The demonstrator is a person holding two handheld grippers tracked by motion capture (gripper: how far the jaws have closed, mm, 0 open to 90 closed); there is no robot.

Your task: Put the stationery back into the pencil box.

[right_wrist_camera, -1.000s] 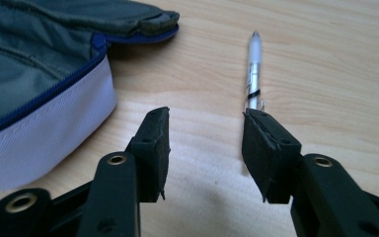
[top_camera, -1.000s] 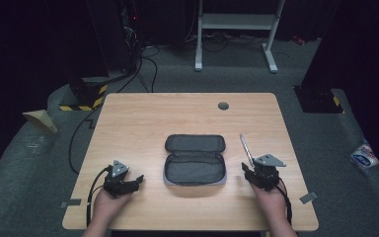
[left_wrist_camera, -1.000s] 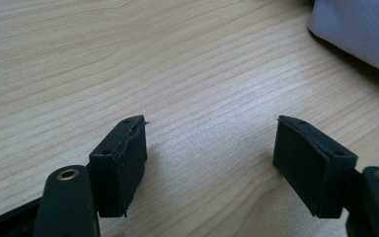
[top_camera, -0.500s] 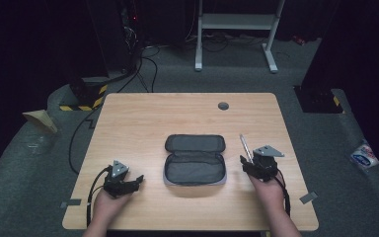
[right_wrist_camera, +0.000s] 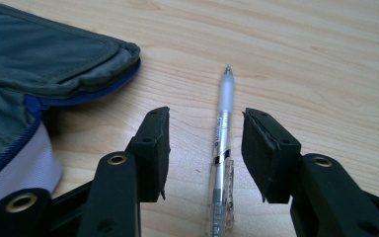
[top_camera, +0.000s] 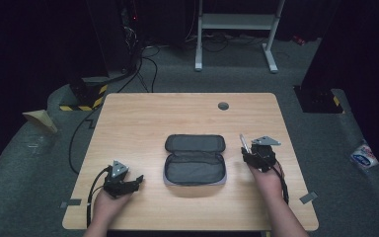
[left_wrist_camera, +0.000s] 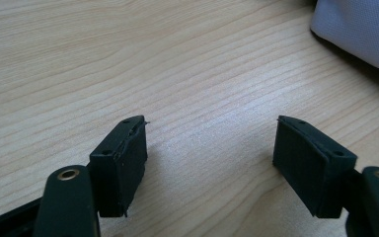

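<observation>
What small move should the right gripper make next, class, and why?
Probably close on the pen. It lies on the table between the right gripper's fingers, which have just been closing but do not yet touch it. The open case lies beside it.

No word, brand or number can be read anywhere here. The pen [right_wrist_camera: 221,163] lying on the table [top_camera: 143,118] carries dark marks on its clear barrel, too small to make out. A blue and white packet [top_camera: 364,157] lies on the floor beyond the table's right edge, its printing blurred. Yellow and black hazard stripes [top_camera: 86,101] run along the floor past the table's far left corner.
</observation>
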